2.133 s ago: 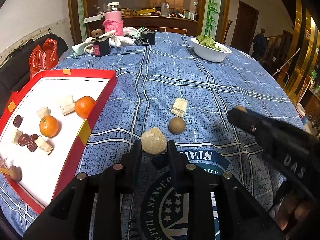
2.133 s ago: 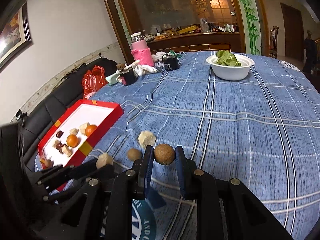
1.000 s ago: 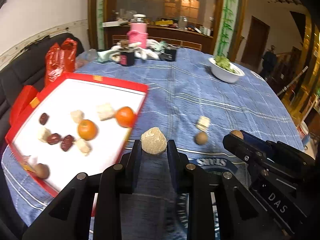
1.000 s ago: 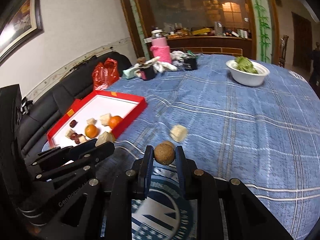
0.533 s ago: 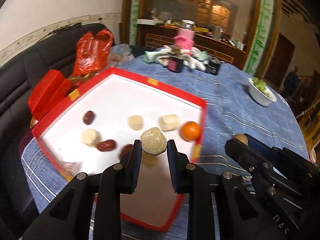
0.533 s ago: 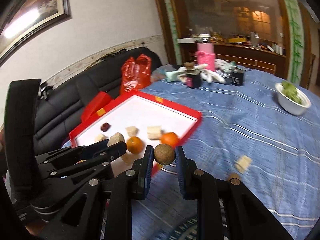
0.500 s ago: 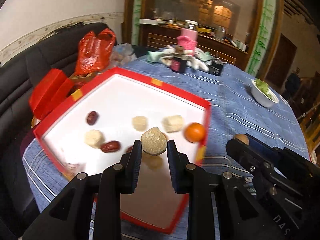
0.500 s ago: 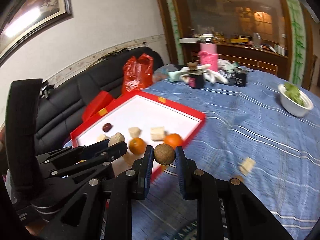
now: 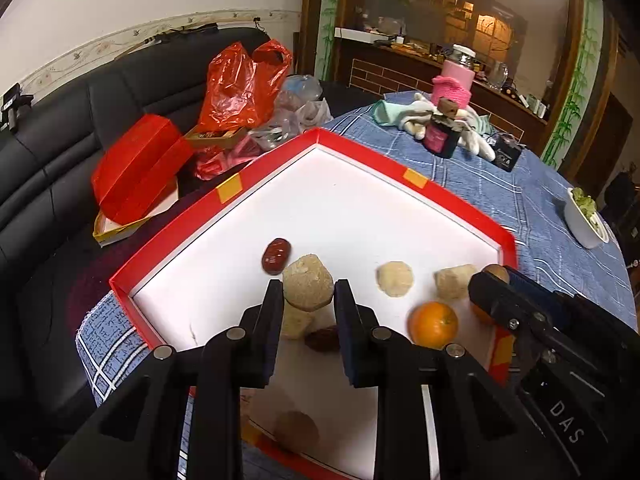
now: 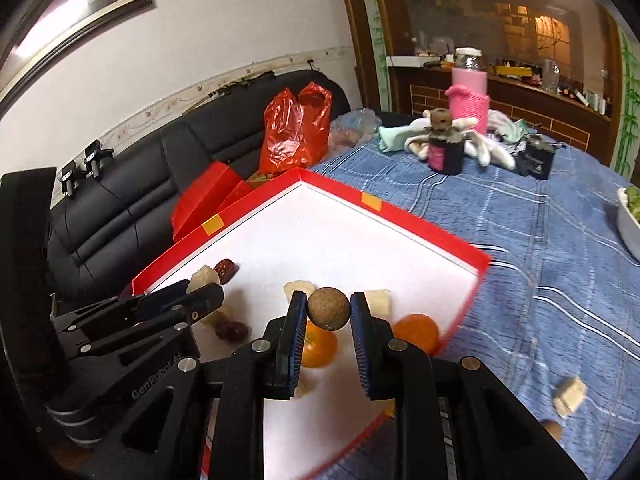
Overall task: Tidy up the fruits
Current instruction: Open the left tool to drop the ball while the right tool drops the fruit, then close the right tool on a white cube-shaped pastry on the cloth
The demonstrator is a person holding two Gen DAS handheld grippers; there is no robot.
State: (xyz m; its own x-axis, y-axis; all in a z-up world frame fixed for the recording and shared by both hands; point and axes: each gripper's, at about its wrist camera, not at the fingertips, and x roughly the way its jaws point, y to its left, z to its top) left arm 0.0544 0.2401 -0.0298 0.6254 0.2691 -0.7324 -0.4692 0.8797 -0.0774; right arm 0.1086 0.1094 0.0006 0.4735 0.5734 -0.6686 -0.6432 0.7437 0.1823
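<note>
Both grippers hang over the red tray, each clamped on a piece so they can drop together: left gripper pinches a pale beige chunk, right gripper squeezes a small brown ball. Oranges and dates already sit inside; one chunk lies on the blue cloth.

Pale lumpy fruit, brown round fruit above red tray.
</note>
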